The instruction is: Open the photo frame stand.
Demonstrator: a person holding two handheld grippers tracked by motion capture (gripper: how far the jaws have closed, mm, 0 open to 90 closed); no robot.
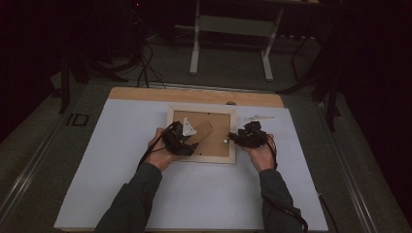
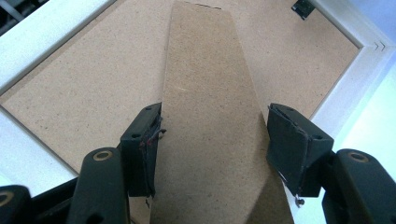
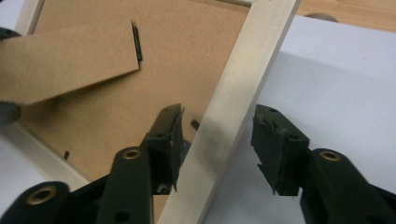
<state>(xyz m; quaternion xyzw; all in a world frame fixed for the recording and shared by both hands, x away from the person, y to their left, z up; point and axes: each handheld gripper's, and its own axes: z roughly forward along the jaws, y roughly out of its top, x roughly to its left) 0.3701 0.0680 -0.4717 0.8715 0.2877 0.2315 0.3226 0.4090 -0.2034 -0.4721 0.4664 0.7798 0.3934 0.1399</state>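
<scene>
While the picture frame point(image 1: 201, 134) lies face down near the middle of the white table top point(image 1: 121, 145), both grippers sit over it, and the main risk is the frame sliding or lifting. The right gripper point(image 3: 217, 140) straddles the frame's pale right rail point(image 3: 233, 107) with its jaws standing wide; the inner pad is very near or just touching the rail, and the outer pad stands clear, so nothing is clamped there. If that hand lifts or pulls sideways now, the rail could catch one jaw and skew the frame on the smooth surface. The left gripper point(image 2: 210, 144) has the cardboard easel stand point(image 2: 210, 116) between its jaws (the pads sit at its two edges, though I cannot tell whether they press or only bracket it). A hard pull on that stand, in my judgement, could tear it at its hinge or drag the whole frame, since the right side is not held down.

The frame has a whitish wooden border around a brown fibreboard backing point(image 2: 79, 84). The stand is a long tapered strip of the same brown board, raised off the backing, and a small dark turn clip point(image 2: 303, 7) shows at the border.
</scene>
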